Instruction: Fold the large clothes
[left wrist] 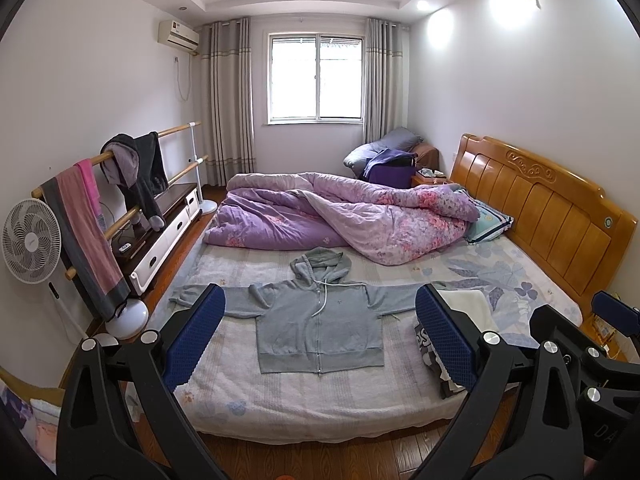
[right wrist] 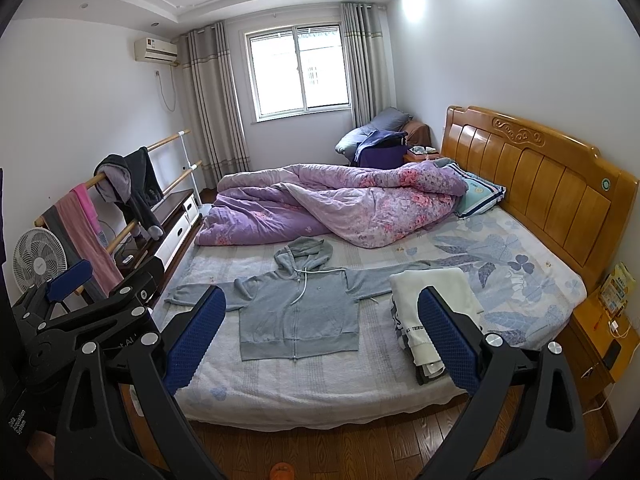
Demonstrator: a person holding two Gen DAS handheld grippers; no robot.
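A grey zip hoodie lies flat, face up, on the bed, sleeves spread to both sides and hood toward the quilt; it also shows in the right wrist view. My left gripper is open and empty, held back from the bed's near edge above the floor. My right gripper is open and empty too, beside the left one; it shows at the right edge of the left wrist view. The left gripper shows at the left in the right wrist view.
A stack of folded clothes lies on the bed right of the hoodie. A rumpled purple quilt covers the far half. A wooden headboard stands at the right, a fan and a clothes rail at the left, a bedside table at the right.
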